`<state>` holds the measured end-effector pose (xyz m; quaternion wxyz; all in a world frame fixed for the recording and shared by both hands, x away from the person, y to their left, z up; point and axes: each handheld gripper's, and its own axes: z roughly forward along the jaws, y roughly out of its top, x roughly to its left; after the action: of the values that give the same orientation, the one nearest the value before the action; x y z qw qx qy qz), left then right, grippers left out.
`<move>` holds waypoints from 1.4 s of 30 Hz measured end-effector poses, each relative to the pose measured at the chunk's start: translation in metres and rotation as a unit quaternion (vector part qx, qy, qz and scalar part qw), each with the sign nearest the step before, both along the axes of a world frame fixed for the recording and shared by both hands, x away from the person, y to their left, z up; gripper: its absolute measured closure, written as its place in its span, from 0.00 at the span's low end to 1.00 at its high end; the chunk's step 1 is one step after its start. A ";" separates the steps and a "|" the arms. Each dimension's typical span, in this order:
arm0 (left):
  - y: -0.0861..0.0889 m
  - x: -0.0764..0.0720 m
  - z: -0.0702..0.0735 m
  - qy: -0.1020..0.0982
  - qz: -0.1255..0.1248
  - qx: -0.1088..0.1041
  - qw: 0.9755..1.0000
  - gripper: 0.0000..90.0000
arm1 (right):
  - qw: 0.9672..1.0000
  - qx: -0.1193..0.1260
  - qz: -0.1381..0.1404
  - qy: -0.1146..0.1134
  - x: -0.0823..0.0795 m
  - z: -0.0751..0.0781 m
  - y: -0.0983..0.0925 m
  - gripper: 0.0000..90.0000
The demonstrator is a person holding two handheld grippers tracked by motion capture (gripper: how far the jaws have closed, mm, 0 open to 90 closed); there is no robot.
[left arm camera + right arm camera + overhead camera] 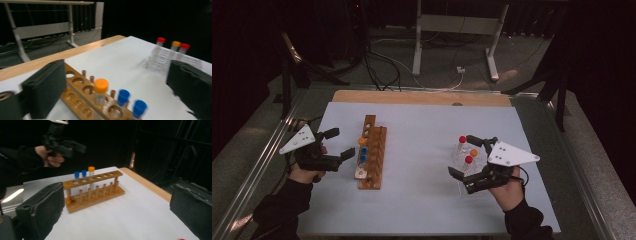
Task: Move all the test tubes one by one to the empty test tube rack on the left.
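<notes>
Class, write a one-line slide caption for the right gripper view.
Open right claw faces a wooden rack holding two blue-capped tubes and one orange-capped tube.

One wooden rack point(372, 152), left side. In rack: two blue-capped tubes point(122, 98), one orange-capped tube point(100, 90). Right side: two red-capped tubes point(468, 161), one orange-capped point(473, 152). Two tongs.

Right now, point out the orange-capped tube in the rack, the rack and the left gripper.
Orange-capped tube point(101, 86): left gripper view, on its cap.
Rack point(93, 198): right gripper view, on its base.
Left gripper point(339, 143): high view, between its fingertips.
</notes>
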<state>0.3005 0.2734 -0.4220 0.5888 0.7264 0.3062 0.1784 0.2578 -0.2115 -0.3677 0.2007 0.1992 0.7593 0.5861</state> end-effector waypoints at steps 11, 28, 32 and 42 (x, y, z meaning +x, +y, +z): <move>0.012 -0.025 -0.008 -0.014 0.012 -0.013 1.000 0.03 | 0.997 0.000 -0.073 0.037 0.019 0.000 -0.050 0.09; 0.013 -0.028 -0.016 -0.007 0.005 -0.020 1.000 0.03 | 0.985 -0.022 -0.106 0.136 0.043 -0.077 -0.091 0.45; 0.014 -0.028 -0.018 -0.008 0.006 -0.022 1.000 0.03 | 0.983 -0.033 -0.099 0.149 0.047 -0.090 -0.089 0.51; 0.016 -0.028 -0.020 -0.006 0.008 -0.021 1.000 0.03 | 0.984 -0.049 -0.081 0.149 0.052 -0.102 -0.079 0.66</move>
<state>0.2726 0.2894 -0.4424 0.6041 0.7104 0.3123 0.1812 0.3100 -0.2910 -0.4701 0.1411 0.3353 0.7897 0.4941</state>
